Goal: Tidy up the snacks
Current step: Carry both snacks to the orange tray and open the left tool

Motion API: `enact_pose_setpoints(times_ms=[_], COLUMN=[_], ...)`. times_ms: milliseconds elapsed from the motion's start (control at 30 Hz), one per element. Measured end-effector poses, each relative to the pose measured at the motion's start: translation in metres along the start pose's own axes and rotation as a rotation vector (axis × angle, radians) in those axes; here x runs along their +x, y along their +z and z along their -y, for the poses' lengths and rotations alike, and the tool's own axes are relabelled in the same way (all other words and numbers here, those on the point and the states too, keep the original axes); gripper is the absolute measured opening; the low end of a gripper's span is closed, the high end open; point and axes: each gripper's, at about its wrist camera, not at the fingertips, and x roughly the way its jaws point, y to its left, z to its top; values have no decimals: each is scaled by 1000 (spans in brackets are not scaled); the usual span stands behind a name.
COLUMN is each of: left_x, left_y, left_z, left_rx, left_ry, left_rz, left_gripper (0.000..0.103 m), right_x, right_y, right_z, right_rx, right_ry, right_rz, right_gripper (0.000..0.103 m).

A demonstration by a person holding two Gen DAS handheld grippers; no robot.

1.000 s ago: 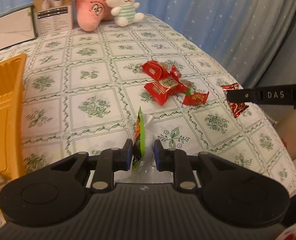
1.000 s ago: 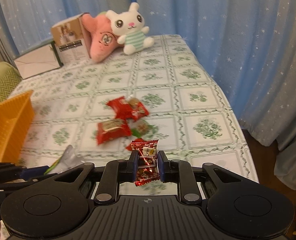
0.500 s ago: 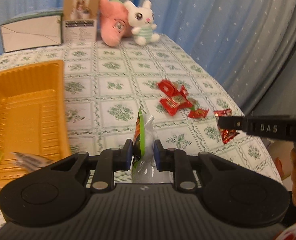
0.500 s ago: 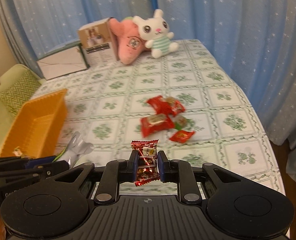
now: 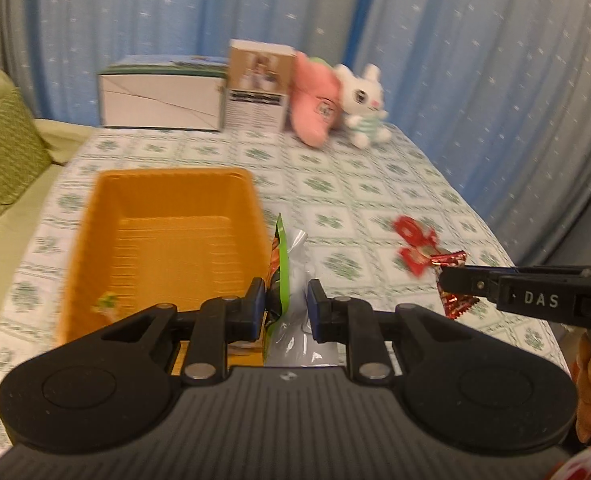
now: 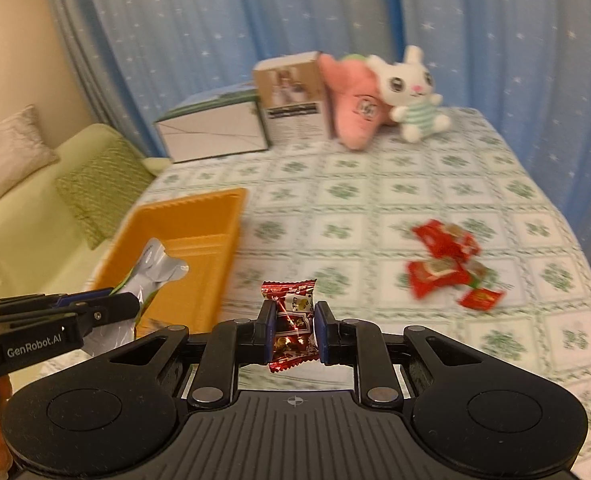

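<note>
Green snack bag: We hold a thin green and silver foil snack bag (image 5: 281, 276) in our left gripper (image 5: 282, 309). Its two black fingers are pressed together on the bag's lower part. The bag stands up on its edge, just beside the right wall of the bin.

Red candy: Our right gripper (image 6: 294, 330) is squeezed onto a small shiny red candy wrapper (image 6: 291, 320). It hangs in the air over the table, near the bin but not over it.

Bin: The orange plastic bin (image 5: 175, 184) sits on the left part of the table. We see a small snack (image 5: 105, 303) on its floor near the front.

Pile: More red snack packets (image 6: 445, 264) lie in a little heap on the green and white flower tablecloth (image 6: 375, 192), well apart from the bin.

Back of table: A white box (image 6: 215, 132), a brown box (image 6: 291, 100), a pink plush toy (image 6: 353, 108) and a white bunny plush (image 6: 409, 88) stand far from us.

What could go wrong with the bag: We think it may fall outside if we let go now, because it is beside the wall and not inside. The floppy top could also catch on the rim.

What could go wrong with the candy: The wrapper is slippery and held by its middle. It could slide out before we reach the bin.

Bumping: Both grippers are close together, so they may knock each other over the bin.
</note>
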Motion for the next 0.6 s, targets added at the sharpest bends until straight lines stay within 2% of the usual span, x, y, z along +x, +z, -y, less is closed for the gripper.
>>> enact_pose_setpoints(times_ms=[267,600], left_x=[-16,-8], left_y=[8,11], left_z=[-50,-84], left_rx=[-50,-71], left_ry=[67,92], left_rz=[27,1], left_gripper=[20,20], right_x=[19,51], right_y=[12,18], right_z=[-42,-77], right_rx=[-36,-78], right_ry=[61,93], right_rz=[-12,-44], right_gripper=[21,21])
